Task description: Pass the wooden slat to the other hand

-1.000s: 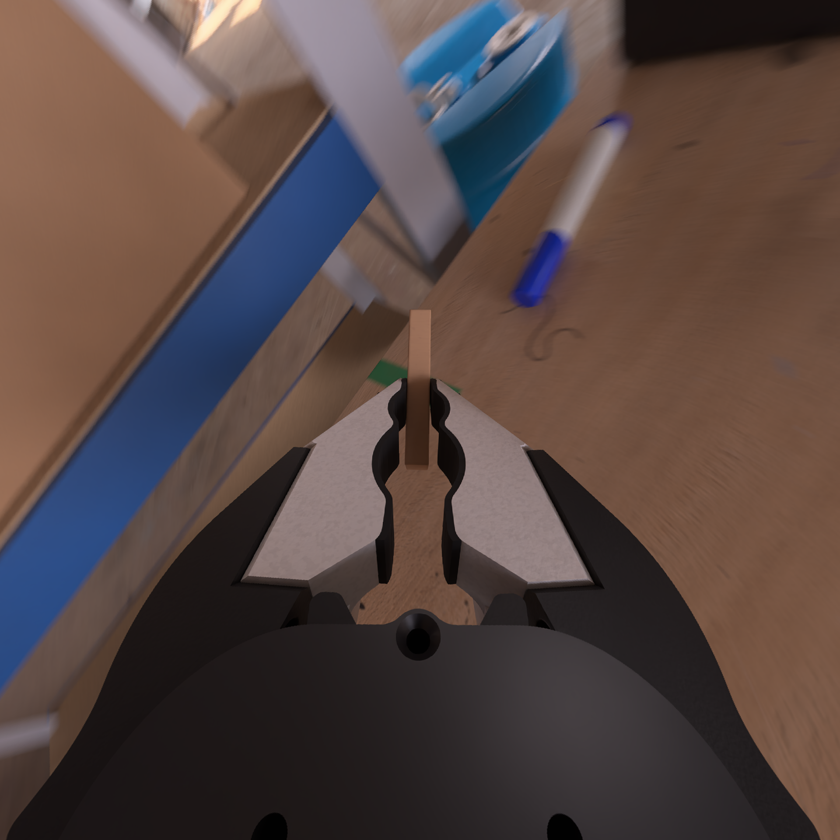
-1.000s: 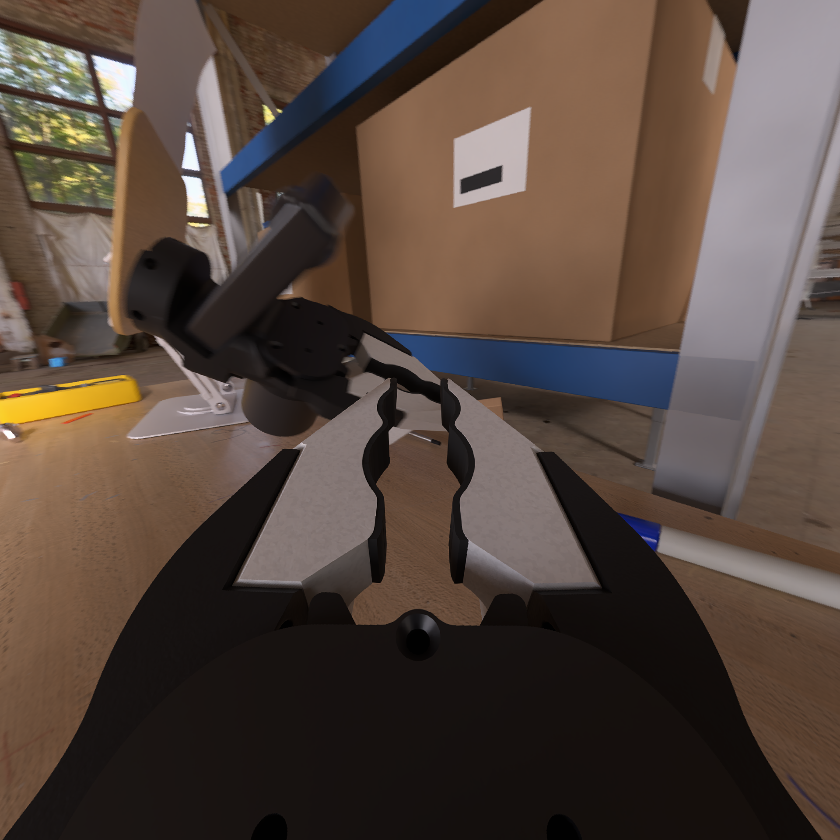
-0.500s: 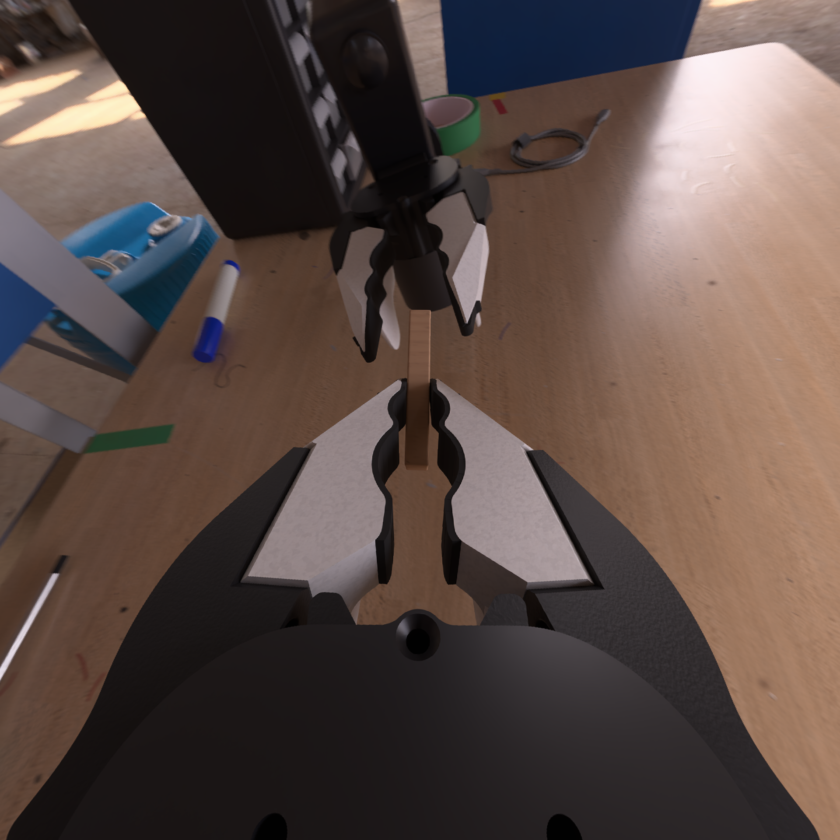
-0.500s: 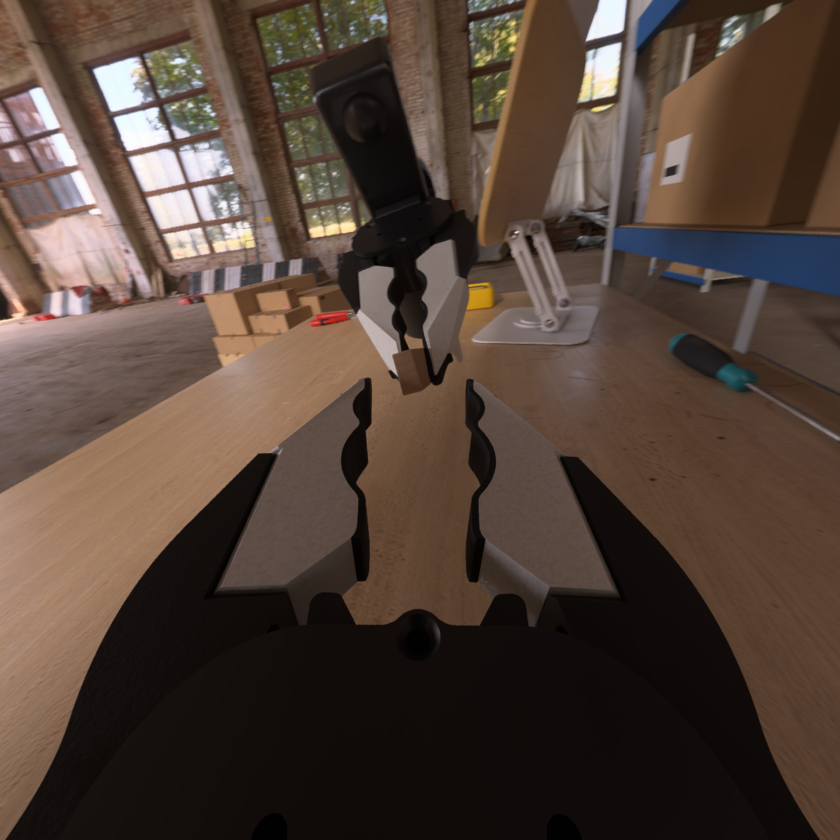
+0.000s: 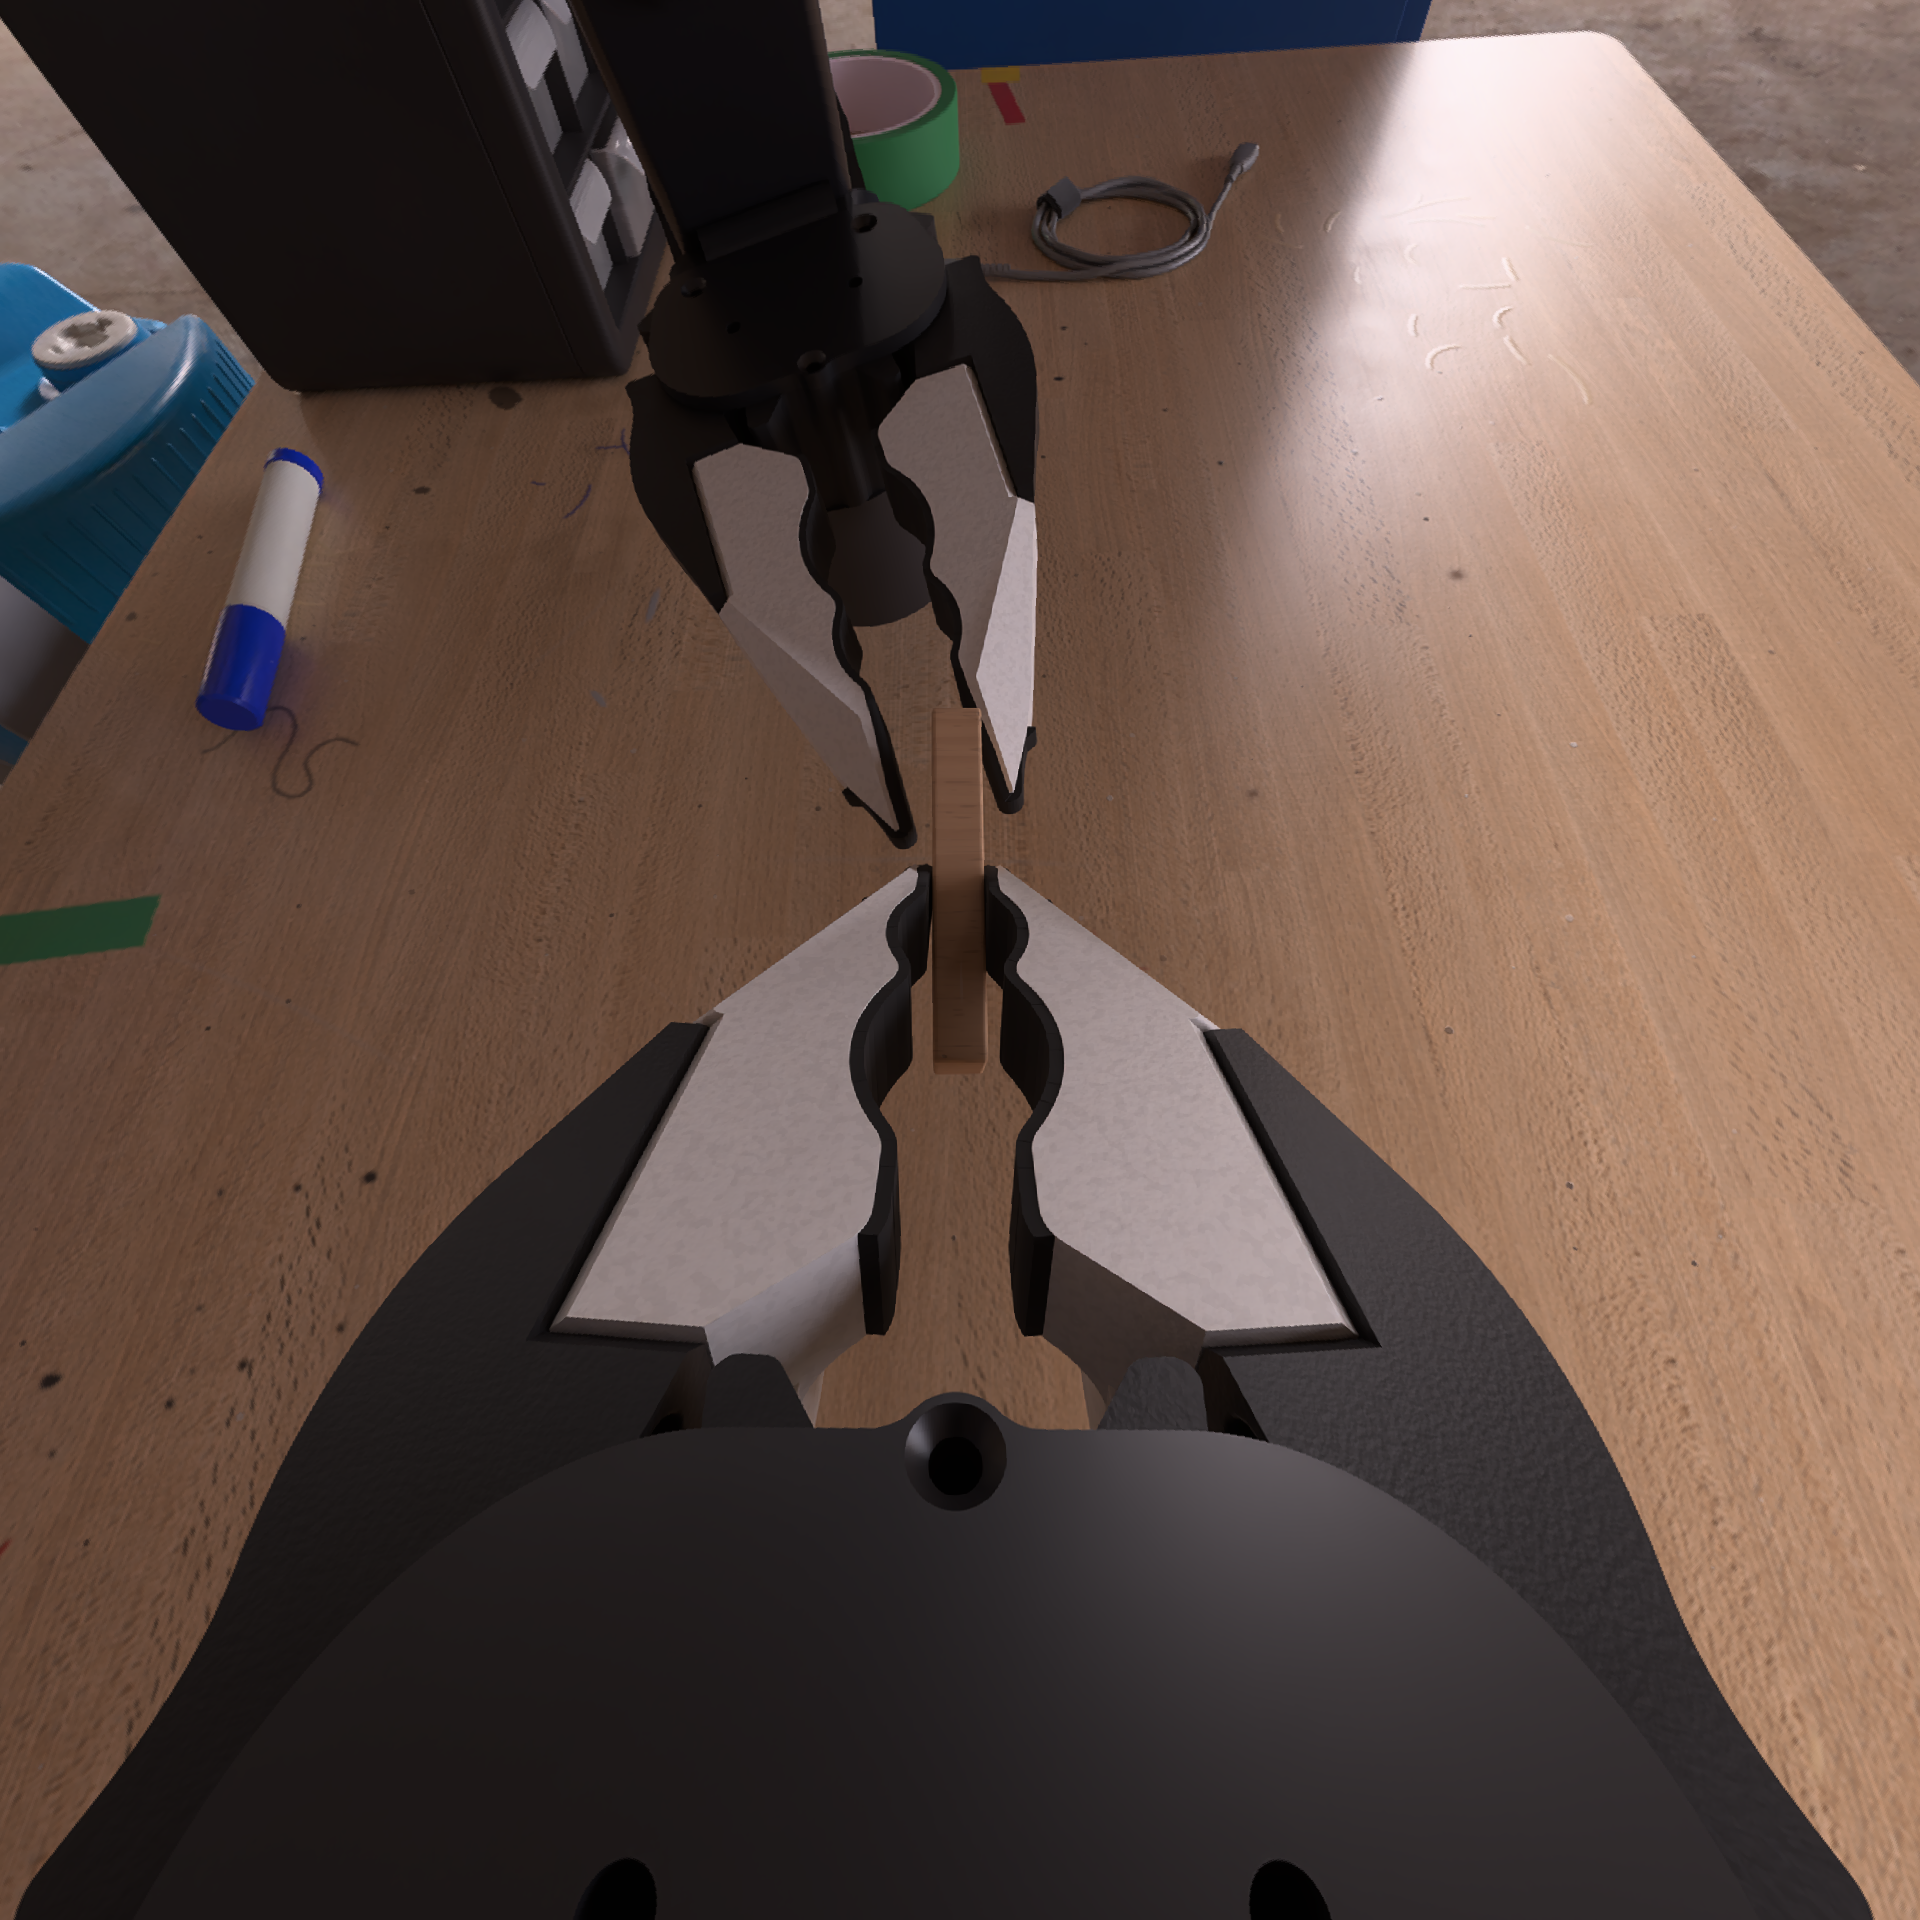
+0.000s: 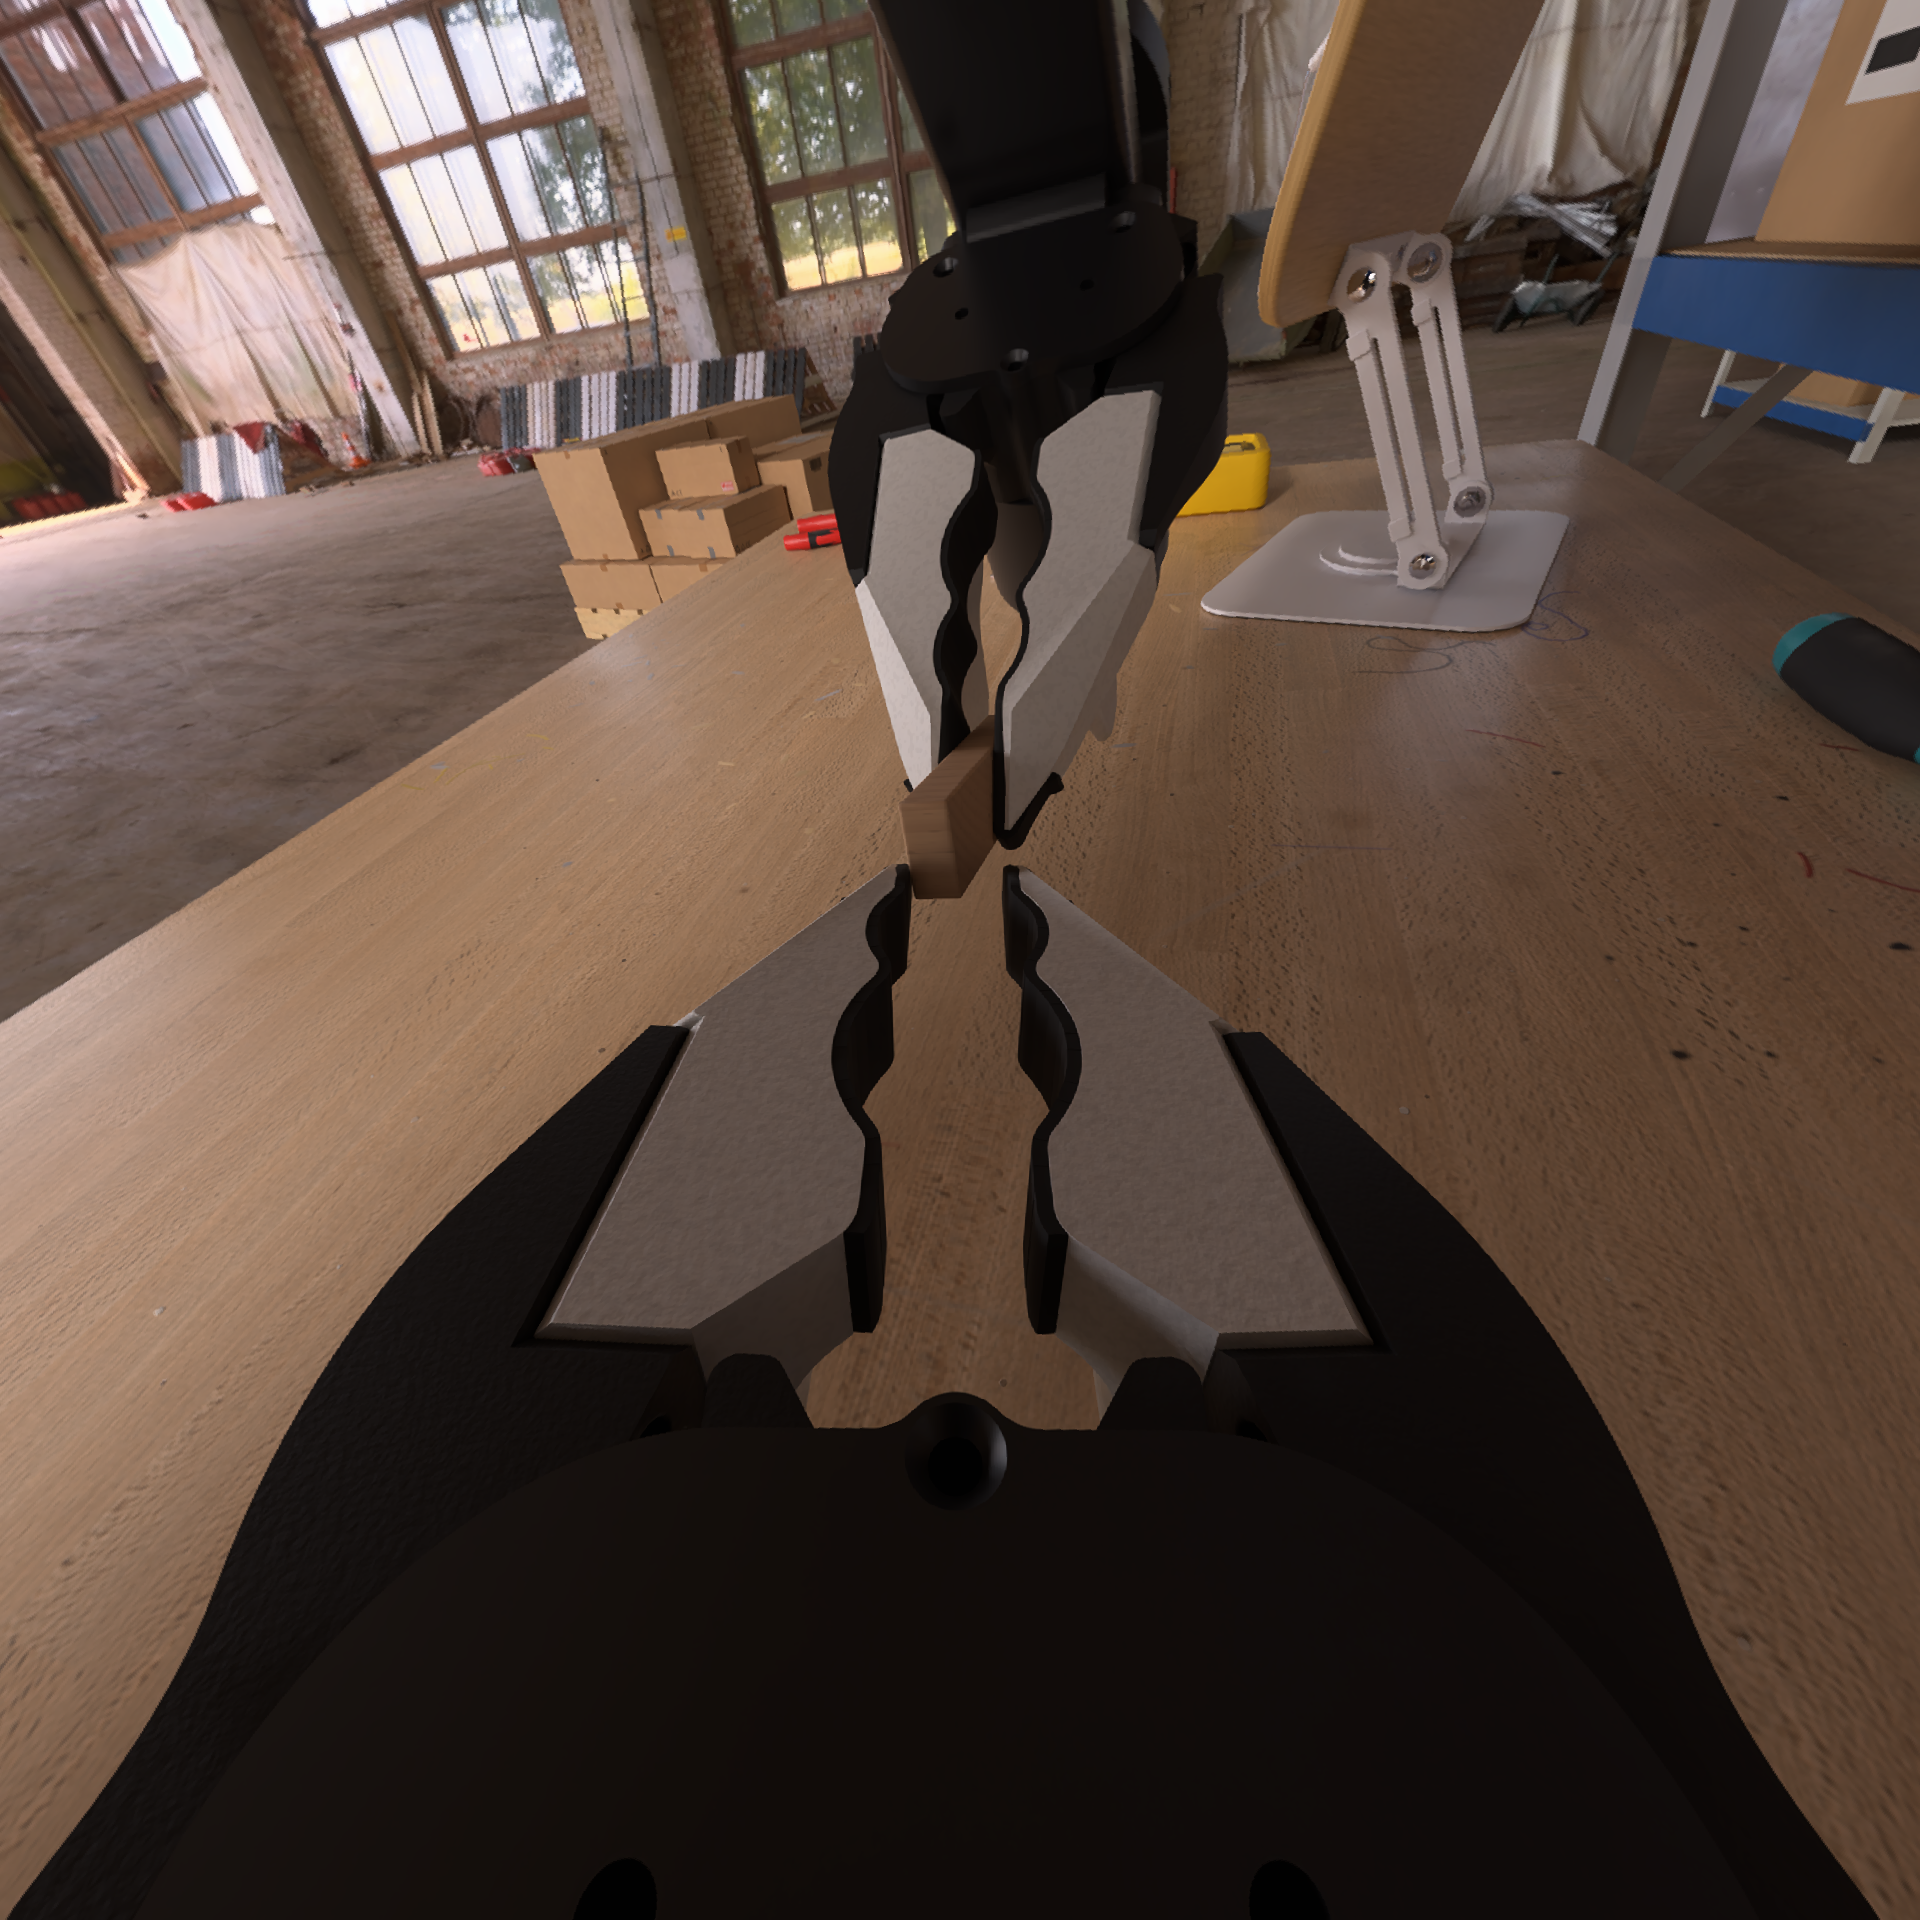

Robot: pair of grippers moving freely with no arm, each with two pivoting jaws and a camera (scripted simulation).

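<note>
The wooden slat is a short, thin, light-brown strip held edge-up above the wooden table. My left gripper is shut on its near half. My right gripper faces the left one from the far side, open, with a finger on each side of the slat's free end and small gaps showing. In the right wrist view the slat's end sits just at the tips of my right gripper, close to its left finger. The left gripper hangs behind it, clamped on the slat.
A black cabinet, green tape roll, grey cable, blue-and-white marker and blue container lie at the far end. A white stand holding a board and a screwdriver are at the right.
The right gripper has moved closer to the left one and narrowed its jaws, so its fingertips now straddle the slat's free end. The left gripper still holds the slat.
</note>
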